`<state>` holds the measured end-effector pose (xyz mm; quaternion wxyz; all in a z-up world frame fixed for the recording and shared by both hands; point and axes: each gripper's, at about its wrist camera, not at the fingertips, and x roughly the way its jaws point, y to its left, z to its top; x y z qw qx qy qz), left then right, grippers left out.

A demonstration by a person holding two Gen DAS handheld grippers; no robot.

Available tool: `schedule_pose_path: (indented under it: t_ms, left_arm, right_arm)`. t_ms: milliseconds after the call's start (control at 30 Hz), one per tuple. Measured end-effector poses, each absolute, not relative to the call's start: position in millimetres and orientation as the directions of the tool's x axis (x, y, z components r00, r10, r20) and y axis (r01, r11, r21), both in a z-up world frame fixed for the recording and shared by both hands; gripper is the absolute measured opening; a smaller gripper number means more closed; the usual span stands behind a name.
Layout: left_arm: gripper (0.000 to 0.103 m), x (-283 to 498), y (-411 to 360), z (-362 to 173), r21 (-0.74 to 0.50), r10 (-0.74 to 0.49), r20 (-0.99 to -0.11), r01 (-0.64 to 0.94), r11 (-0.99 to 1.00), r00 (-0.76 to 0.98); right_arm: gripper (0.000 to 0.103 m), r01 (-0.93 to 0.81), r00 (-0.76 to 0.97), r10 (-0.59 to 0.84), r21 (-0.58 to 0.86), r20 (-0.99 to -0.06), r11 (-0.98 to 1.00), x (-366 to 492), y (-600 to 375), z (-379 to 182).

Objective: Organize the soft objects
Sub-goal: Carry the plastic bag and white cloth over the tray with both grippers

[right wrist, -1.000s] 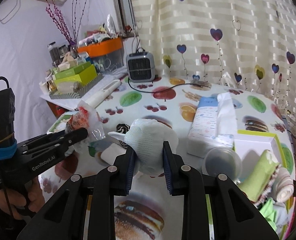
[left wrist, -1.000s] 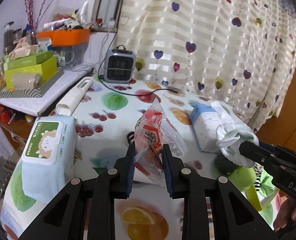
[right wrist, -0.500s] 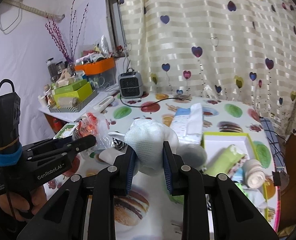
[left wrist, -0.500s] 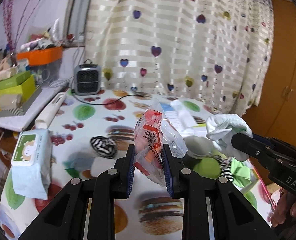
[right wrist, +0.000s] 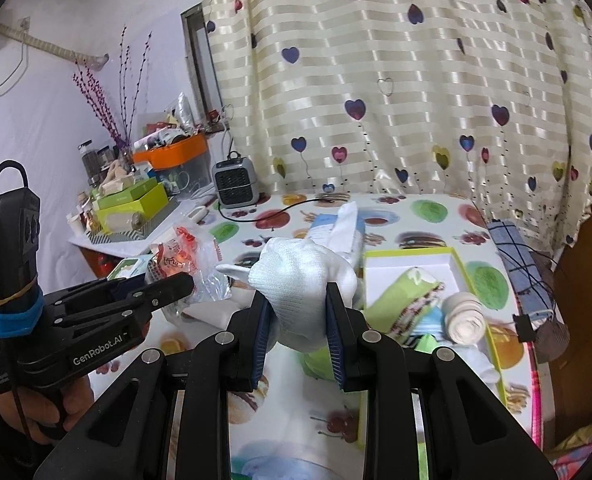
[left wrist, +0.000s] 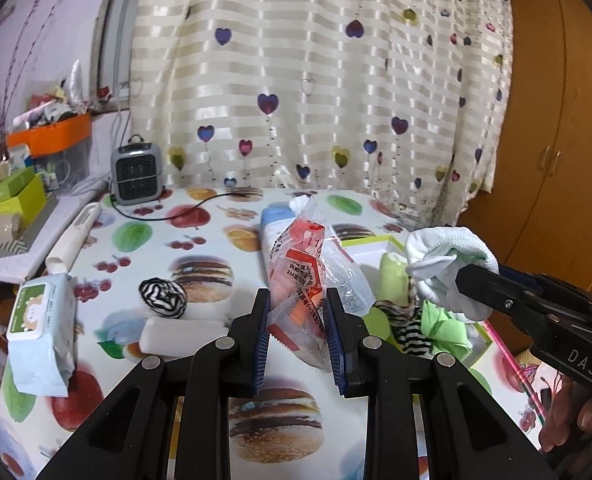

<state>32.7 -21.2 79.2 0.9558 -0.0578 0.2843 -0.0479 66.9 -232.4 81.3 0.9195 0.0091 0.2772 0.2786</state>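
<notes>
Both hands are loaded and up off the table: the left gripper (left wrist: 298, 320) has its blue pads clamped on a crinkly plastic packet (left wrist: 308, 280) printed in red, and the right gripper (right wrist: 298, 320) is pinched on a white knitted glove (right wrist: 302, 284), bunched into a soft ball that bulges above the jaws. The packet looks feather-light and slick; the film is creased between the pads, and the top half stands free, so it could slide or twist if the grip loosens. Best hold is low, where the contents give the pads something to bite on, which is about where it sits now. The glove is light, floppy and grippy, nothing to break, and it squashes wherever it is squeezed; a grip through the thick middle of the bundle keeps loose fingers from trailing. Ahead on the fruit-print table (right wrist: 428, 216) sits the green-edged box (right wrist: 408, 254), already holding a green rolled cloth (right wrist: 400, 300) and a cream roll (right wrist: 464, 316). My guess is both items are bound there. A striped sock ball (left wrist: 162, 296) and a pack of wipes (left wrist: 40, 328) wait on the left.
</notes>
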Motion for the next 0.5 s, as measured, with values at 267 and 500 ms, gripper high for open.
schedule_pose_path:
  t_ms: [267,500]
  left_arm:
    - [0.024,30,-32,79,-0.141,-0.153,-0.538,0.091,0.986,0.829]
    - [0.024,31,-32,79,-0.148,-0.164,-0.537,0.099,0.984,0.827]
  right_arm:
    - [0.027,-0.479,0.713,0.5,0.179,-0.492,0.859,61,-249,84]
    - [0.027,-0.448,0.733,0.476,0.183,-0.485,0.875,59,-262,87]
